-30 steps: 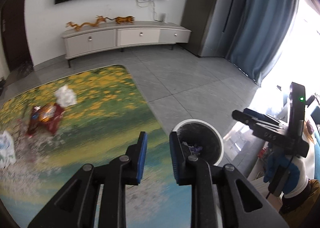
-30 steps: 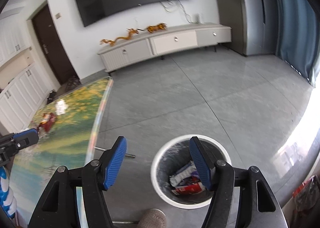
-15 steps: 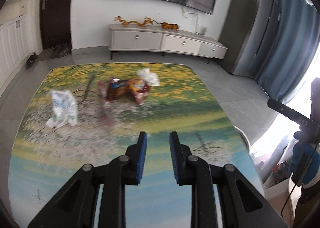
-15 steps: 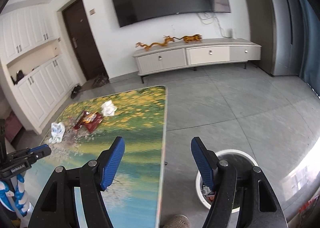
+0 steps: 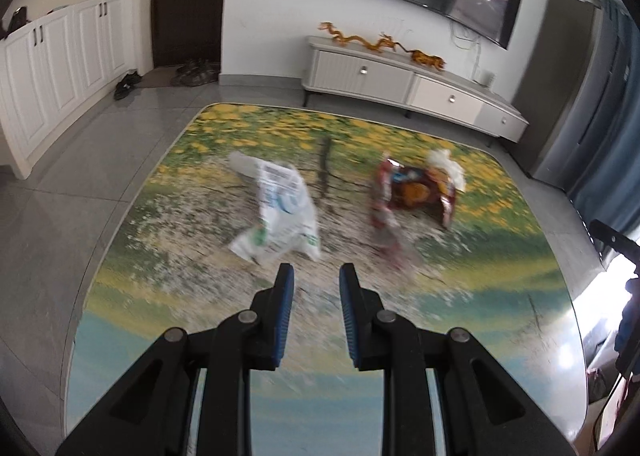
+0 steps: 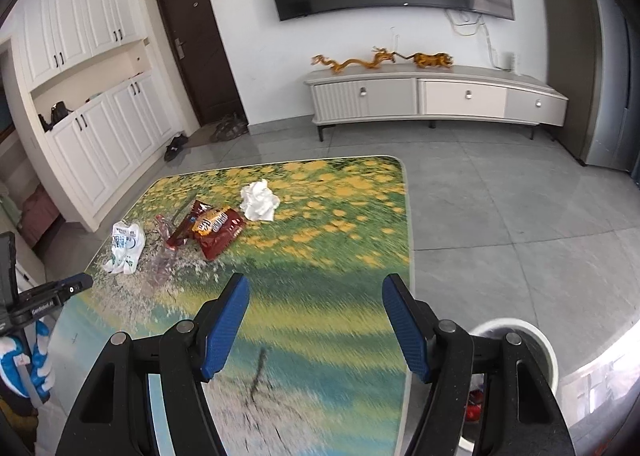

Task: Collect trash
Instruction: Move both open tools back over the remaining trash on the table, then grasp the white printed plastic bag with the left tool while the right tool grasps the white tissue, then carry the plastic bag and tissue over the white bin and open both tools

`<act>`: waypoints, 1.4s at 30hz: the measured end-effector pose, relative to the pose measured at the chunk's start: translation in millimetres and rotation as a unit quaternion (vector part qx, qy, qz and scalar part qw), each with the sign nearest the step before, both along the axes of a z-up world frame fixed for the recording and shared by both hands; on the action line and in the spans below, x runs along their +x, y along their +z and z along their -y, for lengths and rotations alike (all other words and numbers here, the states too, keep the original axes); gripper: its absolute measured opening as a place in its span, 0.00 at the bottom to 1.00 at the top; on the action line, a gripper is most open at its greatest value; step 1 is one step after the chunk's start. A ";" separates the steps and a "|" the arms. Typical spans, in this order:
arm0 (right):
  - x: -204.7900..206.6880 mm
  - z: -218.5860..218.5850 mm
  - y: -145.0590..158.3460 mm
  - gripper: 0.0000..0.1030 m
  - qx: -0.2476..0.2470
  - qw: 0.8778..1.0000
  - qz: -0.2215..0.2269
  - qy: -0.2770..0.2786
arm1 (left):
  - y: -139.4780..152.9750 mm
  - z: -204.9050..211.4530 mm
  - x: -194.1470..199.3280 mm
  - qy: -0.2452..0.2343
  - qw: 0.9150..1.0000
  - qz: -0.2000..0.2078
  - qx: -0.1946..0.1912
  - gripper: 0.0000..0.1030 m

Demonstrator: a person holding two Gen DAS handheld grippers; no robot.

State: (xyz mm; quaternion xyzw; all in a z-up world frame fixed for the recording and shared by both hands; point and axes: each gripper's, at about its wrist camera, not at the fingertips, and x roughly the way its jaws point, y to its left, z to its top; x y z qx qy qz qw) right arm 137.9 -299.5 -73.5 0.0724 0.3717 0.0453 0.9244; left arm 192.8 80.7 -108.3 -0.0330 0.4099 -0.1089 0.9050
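Observation:
Trash lies on a table with a flower-meadow print (image 5: 460,312) (image 6: 328,296). A white plastic bag with blue and green print (image 5: 282,212) (image 6: 124,246) lies nearest my left gripper. A red snack bag (image 5: 416,192) (image 6: 214,226), a clear crumpled wrapper (image 5: 386,228) (image 6: 162,252) and a white crumpled tissue (image 5: 446,166) (image 6: 259,201) lie further right. My left gripper (image 5: 316,288) is empty, its jaws a narrow gap apart, just short of the white bag. My right gripper (image 6: 316,320) is wide open and empty over the table's near right part.
A white round trash bin (image 6: 536,344) stands on the grey floor right of the table, partly behind my right finger. A low white TV cabinet (image 6: 436,98) stands at the far wall. White cupboards (image 6: 92,124) line the left wall.
Both views have swung left from the bin to the table. My left gripper has moved closer to the white bag. Both grippers stay as open as before.

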 end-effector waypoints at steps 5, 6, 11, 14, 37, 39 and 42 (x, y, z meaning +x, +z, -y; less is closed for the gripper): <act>49.9 -17.1 -10.1 0.65 0.012 1.000 -0.010 0.027 | -9.4 -15.6 37.3 0.023 1.000 -0.012 0.004 0.23; 57.4 -18.8 -12.2 0.65 0.014 0.999 -0.012 0.030 | -12.0 -15.9 46.0 0.021 1.000 -0.017 0.003 0.23; 112.1 -30.3 -26.8 0.65 0.039 0.998 -0.025 0.047 | -26.6 -7.9 79.8 0.005 0.999 -0.044 0.008 0.23; 150.8 -34.9 -41.1 0.65 0.062 0.996 -0.038 0.050 | -35.7 -2.9 96.0 -0.002 0.998 -0.057 0.008 0.23; 176.1 -48.1 -71.0 0.11 0.040 0.995 -0.049 0.076 | -22.0 3.0 81.9 0.016 0.999 -0.028 0.040 0.04; 156.9 -38.7 -59.3 0.11 0.040 0.996 -0.037 0.076 | -13.4 2.3 71.9 0.020 0.999 -0.020 0.041 0.04; 131.8 -26.2 -44.6 0.11 0.038 0.996 -0.023 0.074 | 5.1 8.8 50.9 0.011 0.999 -0.005 0.036 0.04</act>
